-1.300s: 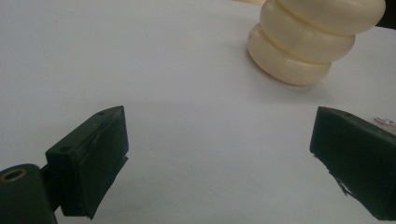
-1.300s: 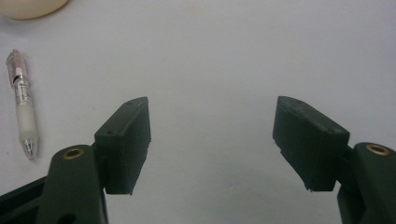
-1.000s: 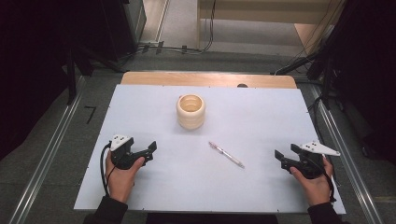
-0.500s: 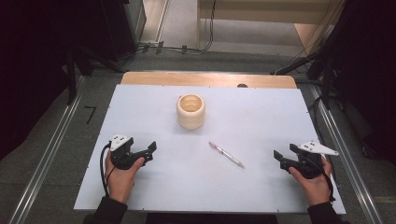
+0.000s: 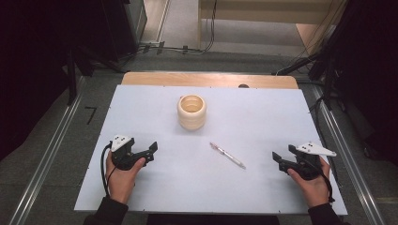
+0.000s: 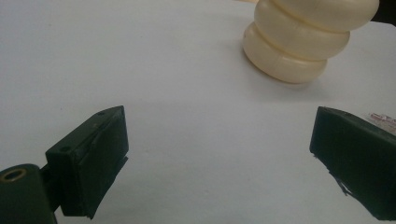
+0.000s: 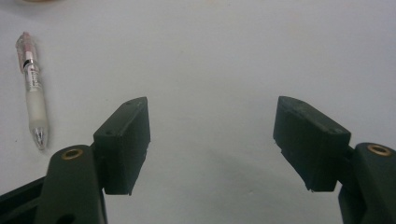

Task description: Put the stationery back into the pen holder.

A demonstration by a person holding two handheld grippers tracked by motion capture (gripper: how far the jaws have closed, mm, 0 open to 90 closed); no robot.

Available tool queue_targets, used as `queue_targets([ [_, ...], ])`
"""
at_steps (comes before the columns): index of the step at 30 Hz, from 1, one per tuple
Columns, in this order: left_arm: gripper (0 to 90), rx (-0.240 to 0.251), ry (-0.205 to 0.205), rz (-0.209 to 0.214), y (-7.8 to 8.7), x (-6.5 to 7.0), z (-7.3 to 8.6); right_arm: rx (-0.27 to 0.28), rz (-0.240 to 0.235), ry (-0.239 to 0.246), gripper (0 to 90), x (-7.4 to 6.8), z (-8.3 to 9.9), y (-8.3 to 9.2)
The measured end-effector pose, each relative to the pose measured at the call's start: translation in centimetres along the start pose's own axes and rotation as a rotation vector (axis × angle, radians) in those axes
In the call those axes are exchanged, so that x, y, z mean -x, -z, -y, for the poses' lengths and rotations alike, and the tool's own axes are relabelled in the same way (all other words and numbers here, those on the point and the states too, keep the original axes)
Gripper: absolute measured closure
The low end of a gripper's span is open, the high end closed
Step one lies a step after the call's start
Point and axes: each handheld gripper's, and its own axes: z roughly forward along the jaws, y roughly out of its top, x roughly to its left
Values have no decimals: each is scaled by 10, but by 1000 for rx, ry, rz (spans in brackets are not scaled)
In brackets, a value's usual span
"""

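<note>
Clear-barrelled pen (image 5: 227,155), one only, lies flat on the white table (image 5: 141,103) between the two tongs, nearer the right tongs (image 5: 280,161), well apart from the one cream ribbed cup (image 5: 192,112) standing upright further back. Both tongs are released with nothing between the jaws, left tongs (image 5: 149,151) facing the cup and right facing the pen, likely staged for a pickup. Count: one pen, one cup, two tongs.
</note>
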Motion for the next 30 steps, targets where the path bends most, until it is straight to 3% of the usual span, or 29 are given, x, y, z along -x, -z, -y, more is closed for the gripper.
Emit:
queue_targets([
  [11,50,1,-2,-3,0,0,0,-11,-16,31,261,-9,-2,-6],
  [30,50,0,-4,-4,0,1,0,-12,-36,43,261,-19,-5,-10],
])
